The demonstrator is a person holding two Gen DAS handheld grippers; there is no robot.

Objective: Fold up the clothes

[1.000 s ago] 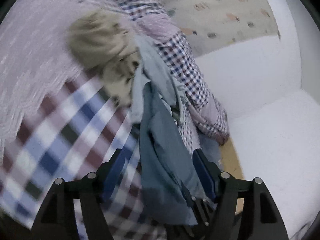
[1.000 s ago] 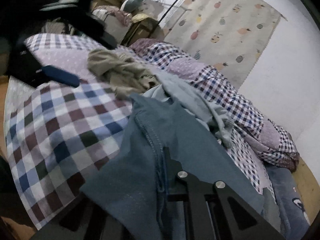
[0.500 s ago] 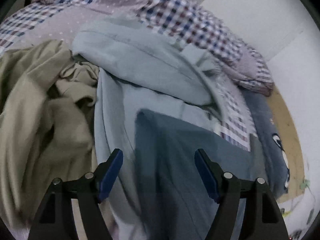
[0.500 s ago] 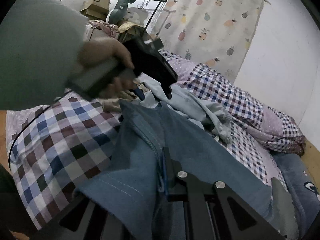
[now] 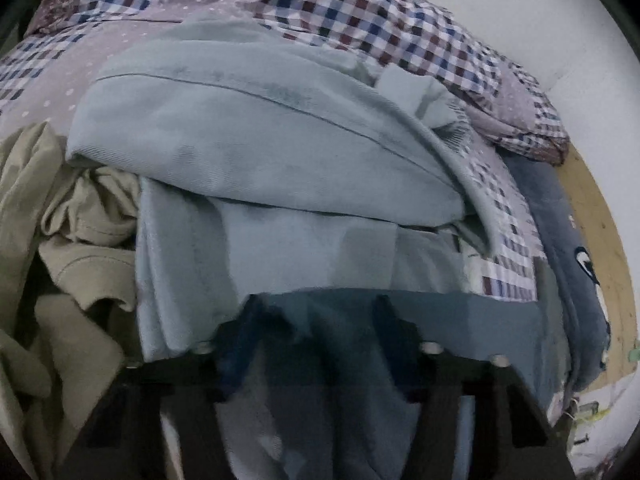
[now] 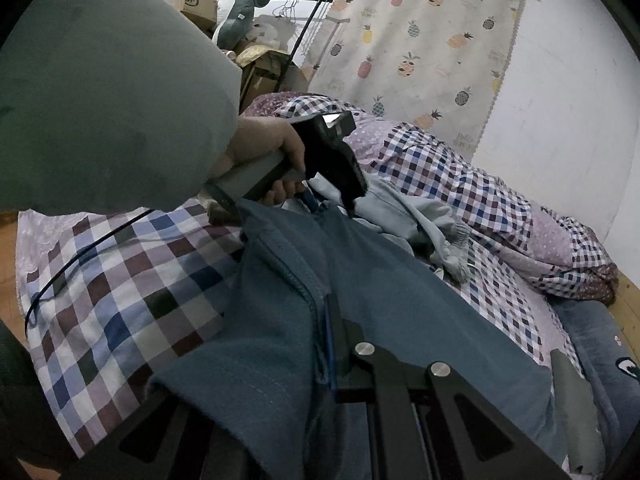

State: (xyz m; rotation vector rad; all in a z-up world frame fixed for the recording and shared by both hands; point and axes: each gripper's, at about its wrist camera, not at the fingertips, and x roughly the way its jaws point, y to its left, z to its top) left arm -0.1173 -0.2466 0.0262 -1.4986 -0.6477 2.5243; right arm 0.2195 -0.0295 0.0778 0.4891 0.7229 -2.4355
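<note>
Left wrist view: the left gripper [image 5: 316, 320] stands wide at bottom centre, the dark blue garment [image 5: 340, 380] running under and between its fingers, nothing pinched. Pale blue clothes [image 5: 248, 140] are piled just beyond, a khaki heap [image 5: 72, 248] at left.

Right wrist view: the right gripper [image 6: 334, 344] is clamped on the dark blue garment [image 6: 360, 280] at its seam, lower centre. The cloth's long axis climbs to the left gripper [image 6: 332, 196], above centre, poised at the far edge.
</note>
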